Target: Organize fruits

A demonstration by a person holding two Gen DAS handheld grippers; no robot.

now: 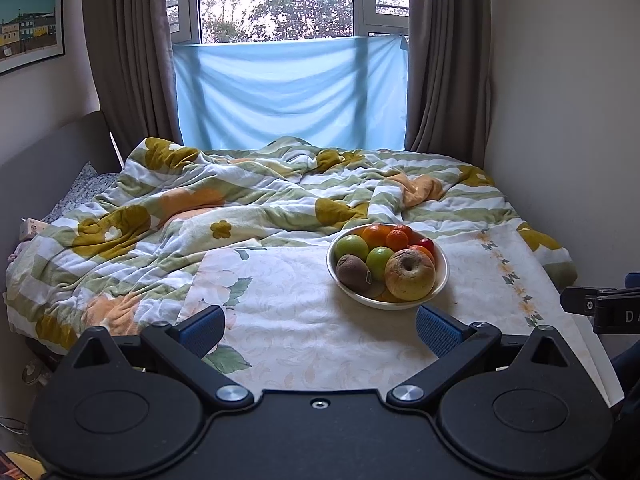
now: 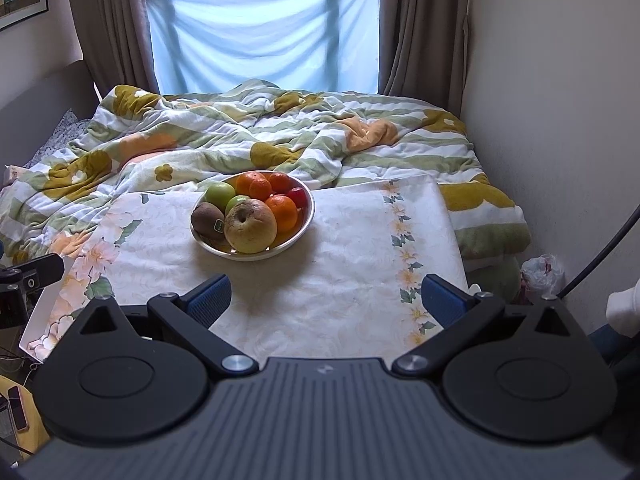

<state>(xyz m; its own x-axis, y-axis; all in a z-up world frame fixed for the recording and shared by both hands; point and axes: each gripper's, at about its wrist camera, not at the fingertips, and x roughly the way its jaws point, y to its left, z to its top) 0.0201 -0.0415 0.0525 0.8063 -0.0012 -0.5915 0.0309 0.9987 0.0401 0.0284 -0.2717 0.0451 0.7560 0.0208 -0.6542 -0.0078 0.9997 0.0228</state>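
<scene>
Standing on a floral tabletop set against a bed: one white bowl of fruit, at 12 o'clock from the right tongs and at 1 o'clock from the left tongs.

Surroundings:
- Rumpled striped quilt with mustard and orange flowers, covering the bed past the tabletop from 10 to 2 o'clock.
- Pale blue cloth hung across the lower window at 12 o'clock, brown curtains on both sides.
- Framed picture on the wall at 10 o'clock.
- Crumpled plastic bag on the floor at 3 o'clock in the right wrist view, beside the quilt's hanging edge.
- Nothing lies on the tabletop between either tongs and the bowl.

Bowl contents, heaped and touching:
- Large yellow-brown apple, nearest the cameras, stem hollow facing outward.
- Brown kiwi with a small sticker, at the apple's 9 o'clock.
- Two green apples behind the kiwi.
- Several oranges from 12 to 3 o'clock.
- Small red fruit at the far right rim.

Tongs:
- Left: released, blue pads spread wide, holding nothing.
- Right: released, blue pads spread wide, holding nothing.
</scene>
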